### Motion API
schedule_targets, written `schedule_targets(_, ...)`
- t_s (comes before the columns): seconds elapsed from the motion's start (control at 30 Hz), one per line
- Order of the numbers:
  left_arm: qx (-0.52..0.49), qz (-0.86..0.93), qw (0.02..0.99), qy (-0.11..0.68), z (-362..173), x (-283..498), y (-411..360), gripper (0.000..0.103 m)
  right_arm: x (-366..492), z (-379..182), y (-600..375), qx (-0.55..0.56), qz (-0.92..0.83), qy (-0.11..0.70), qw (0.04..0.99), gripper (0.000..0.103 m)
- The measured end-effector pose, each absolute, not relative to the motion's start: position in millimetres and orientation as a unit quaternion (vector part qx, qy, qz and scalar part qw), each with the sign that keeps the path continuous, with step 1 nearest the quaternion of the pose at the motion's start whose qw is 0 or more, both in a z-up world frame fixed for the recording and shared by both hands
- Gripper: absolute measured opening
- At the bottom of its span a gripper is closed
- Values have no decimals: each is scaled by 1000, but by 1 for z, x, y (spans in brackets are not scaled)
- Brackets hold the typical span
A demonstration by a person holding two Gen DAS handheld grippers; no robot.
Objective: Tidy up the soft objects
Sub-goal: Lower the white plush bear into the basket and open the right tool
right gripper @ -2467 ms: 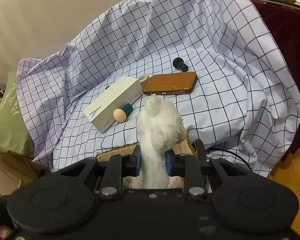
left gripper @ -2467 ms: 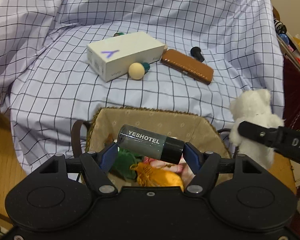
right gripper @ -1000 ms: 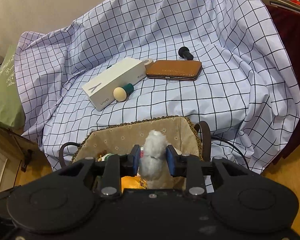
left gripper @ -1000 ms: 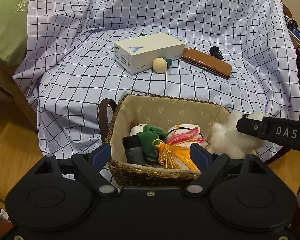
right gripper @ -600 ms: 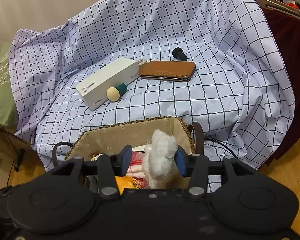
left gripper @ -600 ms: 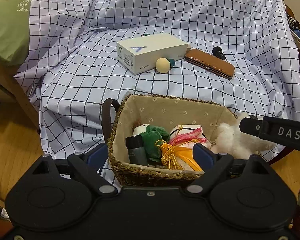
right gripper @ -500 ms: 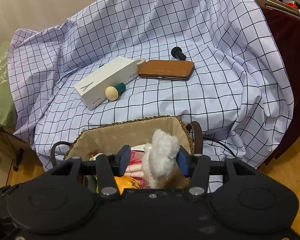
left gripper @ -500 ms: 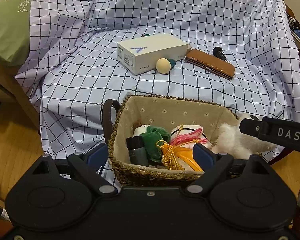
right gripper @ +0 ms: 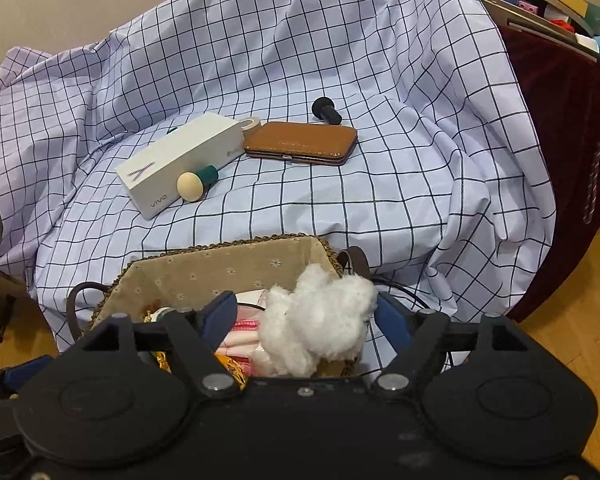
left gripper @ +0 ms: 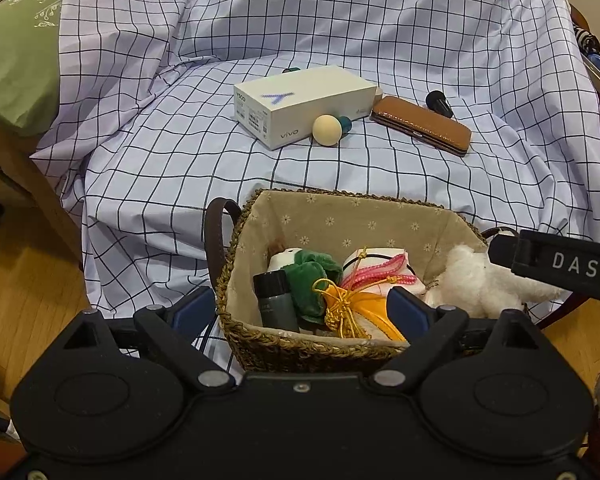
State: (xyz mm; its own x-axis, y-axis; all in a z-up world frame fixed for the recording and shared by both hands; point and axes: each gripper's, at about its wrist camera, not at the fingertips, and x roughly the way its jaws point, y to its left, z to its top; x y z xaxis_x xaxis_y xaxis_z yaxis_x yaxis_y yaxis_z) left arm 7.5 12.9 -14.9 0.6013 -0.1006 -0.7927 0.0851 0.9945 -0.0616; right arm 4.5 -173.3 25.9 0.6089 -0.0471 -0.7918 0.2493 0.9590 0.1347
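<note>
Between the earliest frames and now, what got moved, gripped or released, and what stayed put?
The grey bottle, earlier held by the left gripper, now stands in the basket. The right gripper, jaws opening, lowered the white plush toy in. Box and wallet unmoved.

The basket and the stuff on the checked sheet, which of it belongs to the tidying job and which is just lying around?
Part of the job:
- woven basket
- white plush toy, between the right gripper's opening jaws
- green plush

Lying about:
- white phone box
- brown case
- cream ball
</note>
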Motion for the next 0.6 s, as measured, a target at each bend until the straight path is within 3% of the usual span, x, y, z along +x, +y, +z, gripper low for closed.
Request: schedule_targets(0.6, -3, -51, 902, 430, -11, 5, 13, 90, 2, 27, -177, 121, -86, 430, 891, 80)
